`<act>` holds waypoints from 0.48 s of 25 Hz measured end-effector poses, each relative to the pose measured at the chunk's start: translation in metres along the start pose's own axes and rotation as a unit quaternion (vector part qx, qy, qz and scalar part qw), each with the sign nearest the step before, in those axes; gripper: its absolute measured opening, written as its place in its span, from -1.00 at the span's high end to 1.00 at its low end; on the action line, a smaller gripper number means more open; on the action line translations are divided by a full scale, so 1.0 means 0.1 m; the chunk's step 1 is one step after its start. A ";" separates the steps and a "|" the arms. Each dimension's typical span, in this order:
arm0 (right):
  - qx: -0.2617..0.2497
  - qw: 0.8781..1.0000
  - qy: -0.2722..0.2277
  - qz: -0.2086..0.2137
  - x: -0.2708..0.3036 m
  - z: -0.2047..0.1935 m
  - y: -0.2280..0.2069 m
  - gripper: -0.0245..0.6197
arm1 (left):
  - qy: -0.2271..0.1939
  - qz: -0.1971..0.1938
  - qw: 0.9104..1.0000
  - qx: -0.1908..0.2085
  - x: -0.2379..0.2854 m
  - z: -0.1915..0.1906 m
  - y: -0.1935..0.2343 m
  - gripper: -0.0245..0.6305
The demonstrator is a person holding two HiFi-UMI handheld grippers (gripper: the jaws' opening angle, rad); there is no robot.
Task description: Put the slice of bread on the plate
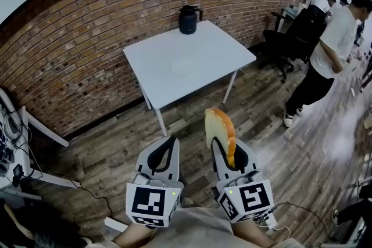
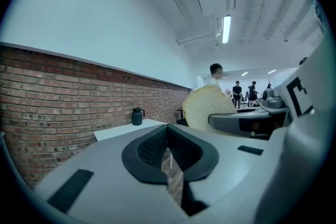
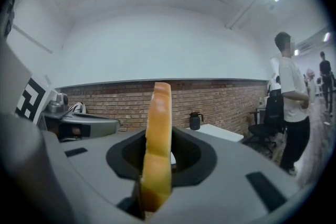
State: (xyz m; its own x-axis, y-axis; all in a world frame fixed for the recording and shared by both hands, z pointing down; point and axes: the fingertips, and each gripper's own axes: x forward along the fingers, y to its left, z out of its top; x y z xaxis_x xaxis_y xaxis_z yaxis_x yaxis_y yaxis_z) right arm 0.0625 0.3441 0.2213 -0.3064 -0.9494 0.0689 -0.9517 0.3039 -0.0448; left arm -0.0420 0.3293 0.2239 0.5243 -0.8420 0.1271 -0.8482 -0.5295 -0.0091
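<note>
We hold the bread (image 1: pixel 220 125) in the right gripper (image 1: pixel 225 149), whose jaws are clamped on its lower part, one against each flat face. The slice stands on edge between them, upright, with its rounded top poking out past the jaw tips. Looking along the jaws, we see it as a thin strip with a golden-brown crust, darker low in the grip and paler towards the top. From the left side its broad face shows pale, creamy and rounded. The left gripper (image 1: pixel 170 143) sits just beside it with its jaws closed together and nothing between them. The plate (image 1: pixel 185 67) lies well ahead of both sets of jaws on a white table (image 1: pixel 218 49), with a dark jug (image 1: pixel 189 19) beyond it.
</note>
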 end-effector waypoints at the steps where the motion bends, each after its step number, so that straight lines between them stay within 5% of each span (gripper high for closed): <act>1: 0.000 1.000 0.000 0.000 0.02 -0.01 -0.02 0.62 | 0.000 0.002 1.000 0.000 0.02 -0.01 0.02 0.89; 12: -0.014 1.000 -0.016 -0.014 0.52 0.00 -0.30 0.62 | -0.021 -0.006 1.000 -0.001 0.59 0.02 0.28 0.89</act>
State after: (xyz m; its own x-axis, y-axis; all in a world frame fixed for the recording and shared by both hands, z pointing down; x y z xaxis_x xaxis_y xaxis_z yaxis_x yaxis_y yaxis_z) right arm 0.0755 0.2850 0.2258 -0.2784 -0.9597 0.0383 -0.9605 0.2780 -0.0161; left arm -0.0344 0.2648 0.2287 0.5376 -0.8389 0.0846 -0.8417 -0.5400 -0.0055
